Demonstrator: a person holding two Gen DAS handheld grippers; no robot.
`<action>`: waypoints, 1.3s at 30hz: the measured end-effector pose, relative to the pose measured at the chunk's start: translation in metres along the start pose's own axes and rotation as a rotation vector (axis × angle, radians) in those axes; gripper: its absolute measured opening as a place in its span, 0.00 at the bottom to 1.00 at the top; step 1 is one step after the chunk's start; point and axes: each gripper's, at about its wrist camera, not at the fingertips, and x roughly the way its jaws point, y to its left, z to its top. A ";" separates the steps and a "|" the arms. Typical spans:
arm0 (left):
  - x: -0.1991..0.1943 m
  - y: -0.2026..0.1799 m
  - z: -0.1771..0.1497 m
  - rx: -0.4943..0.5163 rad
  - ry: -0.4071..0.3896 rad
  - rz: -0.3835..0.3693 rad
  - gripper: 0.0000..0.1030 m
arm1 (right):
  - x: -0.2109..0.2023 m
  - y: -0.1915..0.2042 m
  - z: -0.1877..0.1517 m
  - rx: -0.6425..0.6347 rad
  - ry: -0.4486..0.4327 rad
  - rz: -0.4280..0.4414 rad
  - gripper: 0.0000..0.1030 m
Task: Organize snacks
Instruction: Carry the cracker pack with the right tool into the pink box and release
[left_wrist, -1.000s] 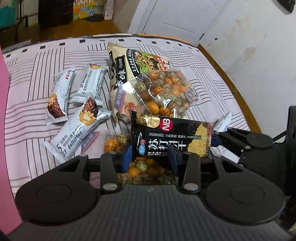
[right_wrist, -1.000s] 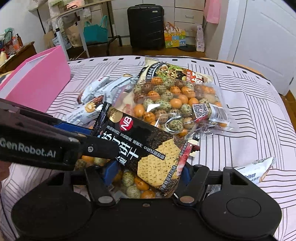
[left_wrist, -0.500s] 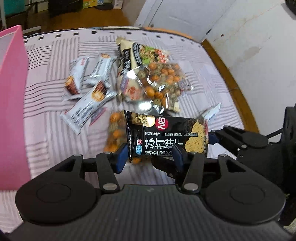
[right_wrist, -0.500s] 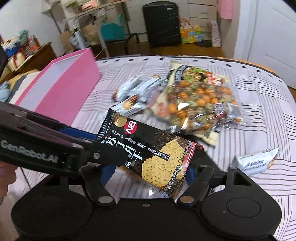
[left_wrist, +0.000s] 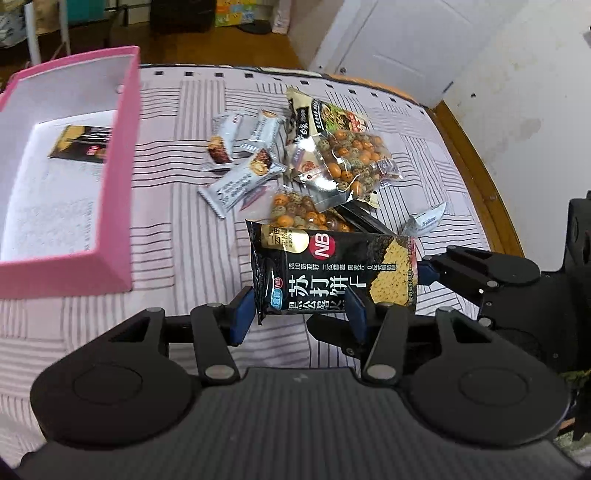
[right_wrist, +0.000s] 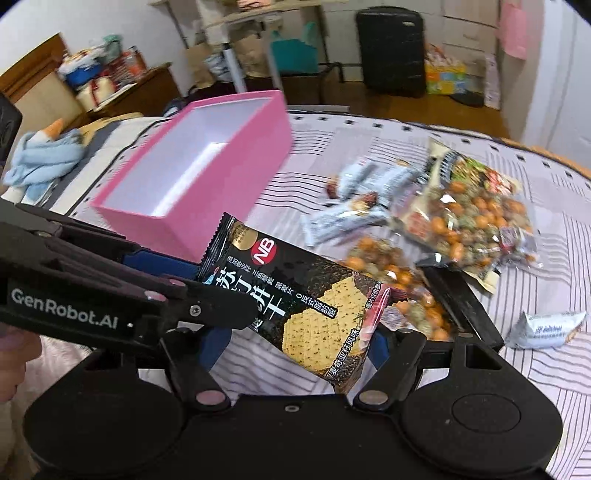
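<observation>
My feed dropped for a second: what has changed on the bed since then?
The black cracker packet, gripped at either end by the left tongs and right tongs, has been lifted off the snack pile and carried toward the pink box. Both tongs' jaws have just been opening slightly, with the packet between them. The nut bags and white bars stayed put.

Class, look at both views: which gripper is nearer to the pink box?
Left. The left gripper holds the cracker packet's end toward the pink box; the right gripper holds the far end.
</observation>
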 end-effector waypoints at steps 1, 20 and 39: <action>-0.007 0.001 -0.003 -0.001 -0.007 0.005 0.49 | -0.003 0.005 0.000 -0.011 -0.003 0.009 0.77; -0.075 0.053 0.000 -0.055 -0.149 0.146 0.49 | 0.013 0.076 0.066 -0.269 -0.011 0.119 0.77; -0.045 0.177 0.048 -0.231 -0.219 0.240 0.48 | 0.128 0.116 0.142 -0.343 0.000 0.167 0.76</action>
